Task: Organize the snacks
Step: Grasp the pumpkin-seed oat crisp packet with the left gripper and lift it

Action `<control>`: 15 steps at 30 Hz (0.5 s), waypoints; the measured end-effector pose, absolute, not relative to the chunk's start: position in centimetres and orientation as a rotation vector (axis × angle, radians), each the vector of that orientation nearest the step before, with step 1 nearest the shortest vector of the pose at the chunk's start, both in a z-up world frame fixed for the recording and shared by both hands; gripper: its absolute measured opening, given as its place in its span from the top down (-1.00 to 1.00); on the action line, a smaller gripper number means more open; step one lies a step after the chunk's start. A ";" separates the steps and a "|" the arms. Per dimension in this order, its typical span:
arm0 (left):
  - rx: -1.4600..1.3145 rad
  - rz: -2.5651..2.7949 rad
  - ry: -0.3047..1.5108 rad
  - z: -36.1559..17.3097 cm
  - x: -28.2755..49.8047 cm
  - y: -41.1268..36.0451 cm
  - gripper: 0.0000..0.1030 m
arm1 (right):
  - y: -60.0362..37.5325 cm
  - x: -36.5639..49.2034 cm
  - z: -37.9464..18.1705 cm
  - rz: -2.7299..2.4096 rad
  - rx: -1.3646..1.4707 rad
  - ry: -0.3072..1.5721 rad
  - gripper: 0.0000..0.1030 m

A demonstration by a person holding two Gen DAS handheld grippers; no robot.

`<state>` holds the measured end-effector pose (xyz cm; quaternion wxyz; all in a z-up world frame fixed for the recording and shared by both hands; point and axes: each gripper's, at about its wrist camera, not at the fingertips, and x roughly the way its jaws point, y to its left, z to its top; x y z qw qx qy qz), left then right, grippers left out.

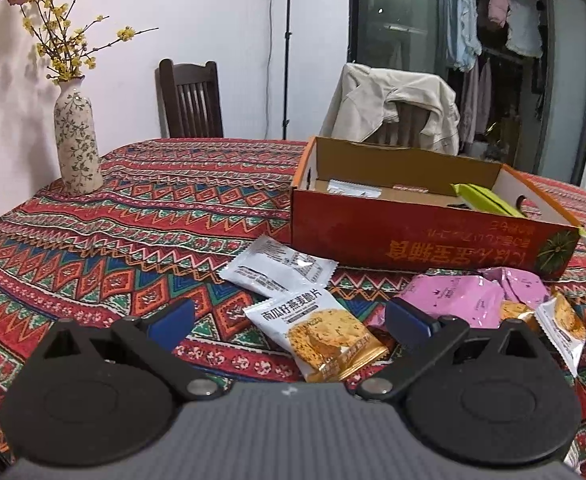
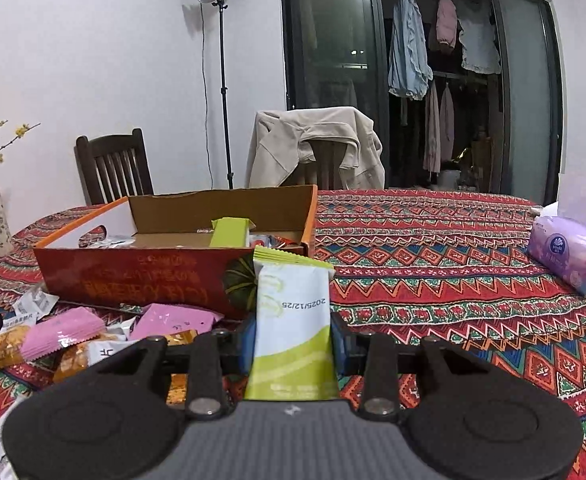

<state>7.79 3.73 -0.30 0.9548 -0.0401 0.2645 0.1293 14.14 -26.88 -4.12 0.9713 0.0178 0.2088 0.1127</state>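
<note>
My left gripper (image 1: 289, 320) is open and empty, low over the table, with a white and orange oat-crisp packet (image 1: 321, 336) lying between its fingers. A white packet (image 1: 279, 266) and pink packets (image 1: 465, 300) lie nearby. The open orange cardboard box (image 1: 413, 236) stands just beyond and holds green packets (image 1: 487, 198). My right gripper (image 2: 293, 336) is shut on a green and white snack packet (image 2: 293, 316), held upright in front of the box (image 2: 141, 280). Pink packets (image 2: 65, 336) and orange ones lie to its left.
A patterned cloth (image 1: 165, 216) covers the table. A flowered vase (image 1: 77, 140) stands at the far left. A purple tissue pack (image 2: 569, 252) lies at the right. Two chairs (image 1: 189, 100) stand behind, one draped with a jacket (image 2: 317, 144). A lamp stand (image 2: 223, 80) is by the wall.
</note>
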 end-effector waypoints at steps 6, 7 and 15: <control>-0.092 0.298 0.605 -0.2 9.4 3.6 -1.00 | -27.1 13.8 -4.2 0.222 0.041 0.410 0.30; -0.095 0.301 0.610 -0.2 9.6 3.6 -1.00 | -27.1 13.8 -4.2 0.222 0.041 0.410 0.30; -0.099 0.366 0.689 -1.4 12.0 3.2 -1.00 | -27.1 13.8 -4.2 0.225 0.039 0.406 0.30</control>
